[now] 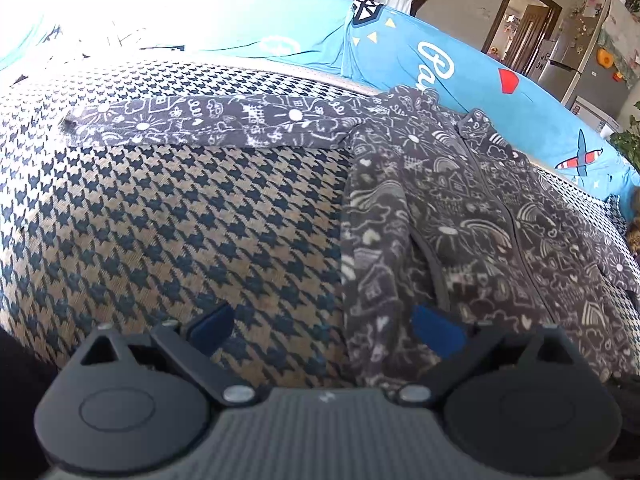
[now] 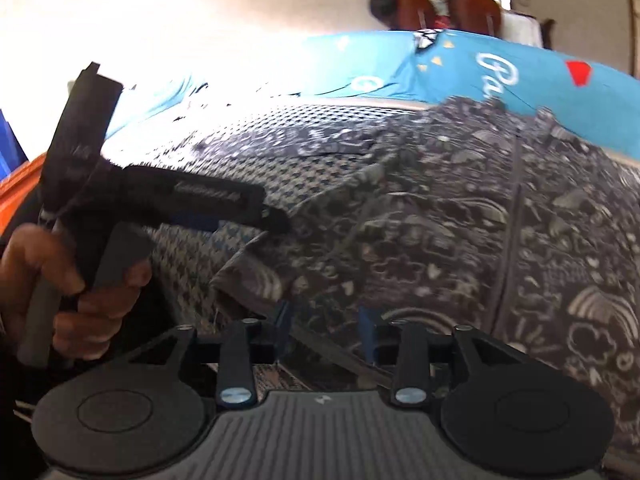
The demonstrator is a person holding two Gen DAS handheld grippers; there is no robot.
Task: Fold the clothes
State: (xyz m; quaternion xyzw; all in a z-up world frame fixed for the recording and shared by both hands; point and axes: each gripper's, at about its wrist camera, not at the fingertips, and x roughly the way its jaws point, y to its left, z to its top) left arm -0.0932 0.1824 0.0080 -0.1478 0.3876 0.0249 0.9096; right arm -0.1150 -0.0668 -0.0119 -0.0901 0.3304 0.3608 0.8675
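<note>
While the houndstooth cover point(image 1: 168, 216) spreads wide over the sofa, a blue printed sheet point(image 1: 280, 36) drapes the backrest behind it. On the cover lies the grey doodle-print jacket point(image 1: 472, 216), front up, zip closed, one sleeve point(image 1: 208, 120) stretched flat out to the side. The left gripper point(image 1: 324, 324) hovers at the jacket's lower edge, jaws spread wide and empty. The right gripper point(image 2: 326, 330) sits low over the hem, jaws partly apart, pads clear of the fabric.

A home: a fridge point(image 1: 576, 52) crowded with magnets, wooden doorway point(image 1: 516, 20), houseplants point(image 1: 630, 136), houndstooth-covered sofa point(image 1: 160, 208)
</note>
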